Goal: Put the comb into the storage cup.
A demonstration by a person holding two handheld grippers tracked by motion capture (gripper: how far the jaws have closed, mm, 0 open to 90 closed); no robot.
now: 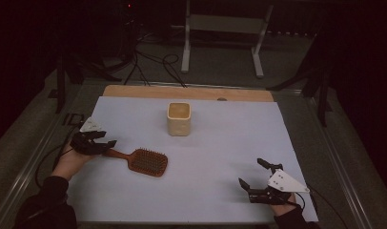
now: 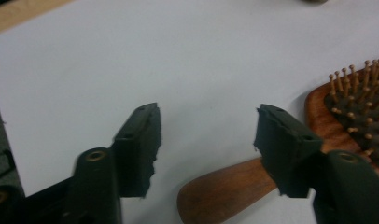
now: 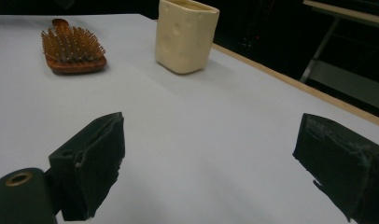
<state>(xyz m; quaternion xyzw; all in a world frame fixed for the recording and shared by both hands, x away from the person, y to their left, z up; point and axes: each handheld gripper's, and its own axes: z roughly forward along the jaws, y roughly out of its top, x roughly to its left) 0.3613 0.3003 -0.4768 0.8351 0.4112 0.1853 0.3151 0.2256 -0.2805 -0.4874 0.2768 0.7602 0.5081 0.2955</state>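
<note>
Dark floor, cables and a white metal frame (image 1: 223, 28) lie beyond the desk (image 1: 220, 93), whose top is covered by a white sheet (image 1: 215, 157). On the sheet, a wooden hairbrush (image 1: 139, 161) lies bristles up at the left, handle pointing left, and a cream square cup (image 1: 178, 118) stands upright behind it, well apart. At the handle's end sits the left gripper (image 1: 107, 145), held by the left hand (image 1: 72, 162); its jaws are apart, and in the left gripper view the handle (image 2: 225, 189) runs under one jaw without being clamped. Near the front right, the right gripper (image 1: 253, 172) hovers over bare sheet with jaws wide apart, well apart from brush and cup
</note>
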